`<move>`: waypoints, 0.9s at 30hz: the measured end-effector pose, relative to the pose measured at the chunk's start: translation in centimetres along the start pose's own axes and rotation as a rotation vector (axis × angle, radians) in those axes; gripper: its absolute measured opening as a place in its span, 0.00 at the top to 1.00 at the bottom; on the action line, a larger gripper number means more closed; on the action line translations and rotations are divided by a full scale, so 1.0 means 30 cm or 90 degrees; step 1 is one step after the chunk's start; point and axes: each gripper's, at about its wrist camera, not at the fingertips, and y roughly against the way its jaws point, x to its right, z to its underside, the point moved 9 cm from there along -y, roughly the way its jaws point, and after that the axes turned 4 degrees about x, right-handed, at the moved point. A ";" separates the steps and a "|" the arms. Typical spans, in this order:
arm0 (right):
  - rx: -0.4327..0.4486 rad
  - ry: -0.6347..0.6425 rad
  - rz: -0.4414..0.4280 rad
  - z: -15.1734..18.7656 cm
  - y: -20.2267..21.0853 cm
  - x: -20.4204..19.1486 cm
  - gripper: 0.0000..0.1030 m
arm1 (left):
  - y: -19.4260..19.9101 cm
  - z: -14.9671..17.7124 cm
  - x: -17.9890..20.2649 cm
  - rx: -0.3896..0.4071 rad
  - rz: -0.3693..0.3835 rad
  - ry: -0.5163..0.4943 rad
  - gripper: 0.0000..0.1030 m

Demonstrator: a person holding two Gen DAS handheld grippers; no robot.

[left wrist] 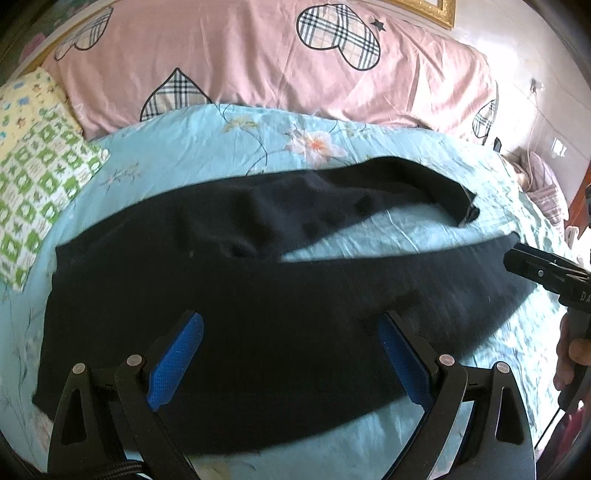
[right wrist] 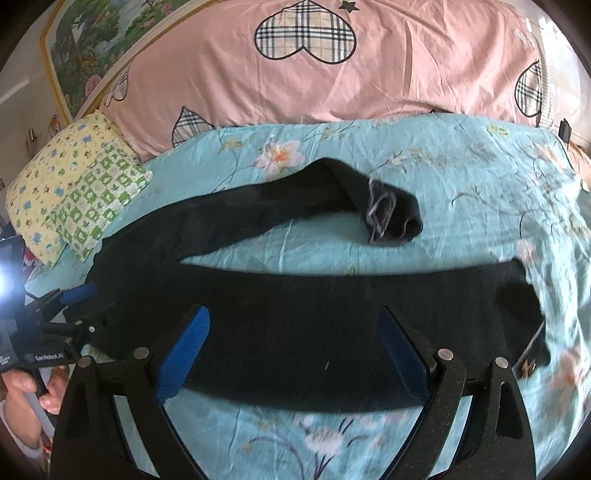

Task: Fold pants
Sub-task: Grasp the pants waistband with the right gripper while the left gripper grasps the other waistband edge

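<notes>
Pants lie spread on the turquoise floral sheet of the bed, black and limp, just ahead of both cameras; nearest, the left hand-held gripper hovers over the broad waist end with its blue pads wide apart and nothing between them; the right hand-held gripper hangs likewise parted over the near leg, holding nothing. By the look of the cloth it is soft, light knit or cotton, prone to sag and bunch rather than hold a line; I judge it wants pinching at hems and waistband, where doubled fabric gives the pads something to bite. The long axis runs left to right across the bed, waist toward the green checked pillow, cuffs toward the right; the near leg lies fairly straight, its cuff reaching the sheet's right side; the far leg splays away and its cuff is crumpled back on itself, showing pale stitching or a label. Beyond, a pink duvet with plaid hearts lies bunched along the far edge.
</notes>
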 end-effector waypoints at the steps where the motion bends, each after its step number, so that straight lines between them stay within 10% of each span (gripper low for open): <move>1: -0.001 -0.002 -0.001 -0.017 -0.008 0.005 0.13 | -0.009 -0.016 -0.005 -0.001 0.000 -0.001 0.08; 16: -0.025 0.028 0.027 -0.254 -0.209 0.135 0.24 | -0.303 -0.328 -0.010 -0.033 0.035 -0.112 0.10; 27: -0.070 0.054 0.002 -0.285 -0.340 0.191 0.51 | -0.627 -0.475 0.036 -0.107 0.102 -0.207 0.14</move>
